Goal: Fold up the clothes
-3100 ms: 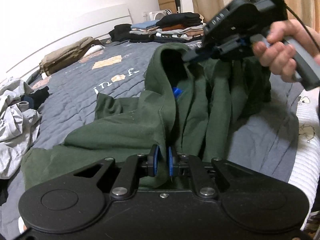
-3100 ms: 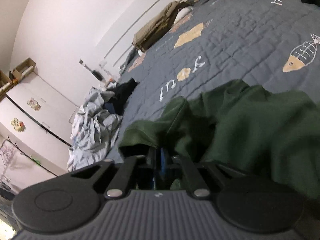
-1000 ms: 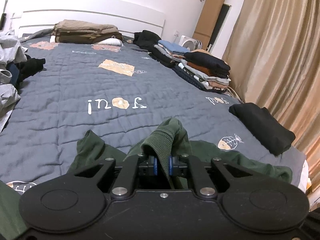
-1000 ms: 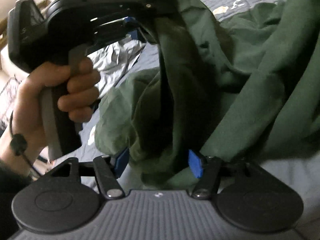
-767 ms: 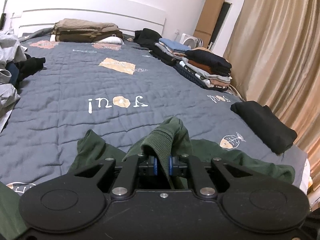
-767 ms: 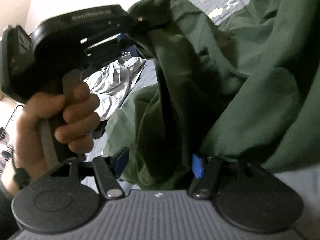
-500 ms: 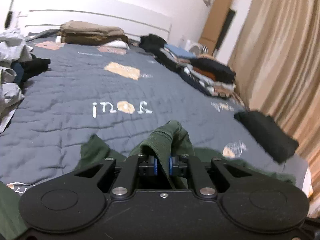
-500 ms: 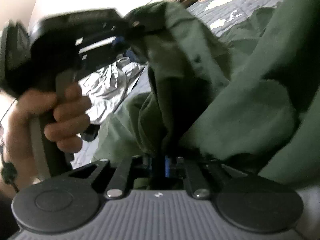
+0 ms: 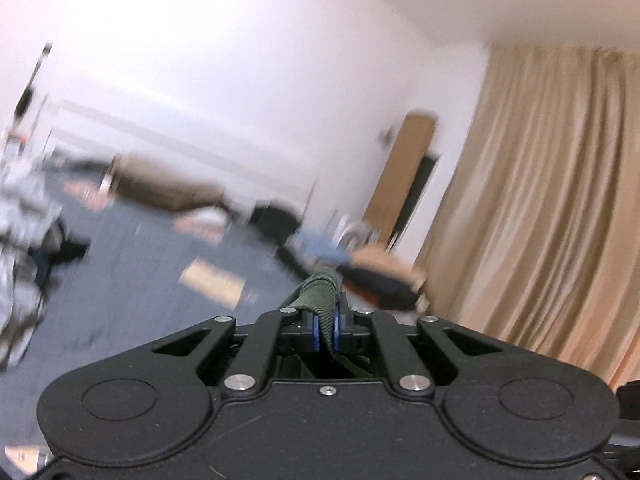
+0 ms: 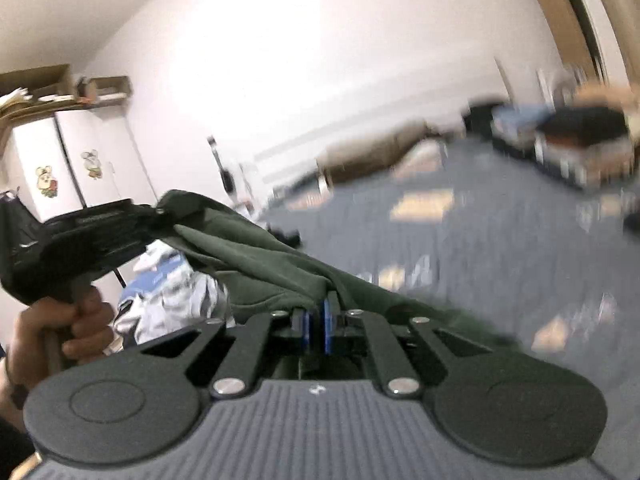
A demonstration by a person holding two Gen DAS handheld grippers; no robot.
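My left gripper [image 9: 325, 326] is shut on a ribbed edge of the dark green garment [image 9: 318, 292], which sticks up between its blue pads. In the right wrist view the green garment [image 10: 256, 256] stretches taut from the left gripper [image 10: 160, 212], held in a hand at the left, down to my right gripper [image 10: 316, 326], which is shut on another part of it. Both grippers are raised above the grey quilted bed [image 10: 480, 240]. The rest of the garment hangs out of sight.
Both views are motion-blurred. Folded clothes stacks [image 10: 576, 136] line the bed's far right side, tan folded items [image 10: 368, 156] lie by the white headboard, and a crumpled light pile [image 10: 176, 292] lies at the left. Beige curtains [image 9: 540, 200] hang on the right.
Both grippers have lifted and tilted upward, pulling the green garment off the bed and taut between them. The right gripper shut on the cloth about half a second ago.
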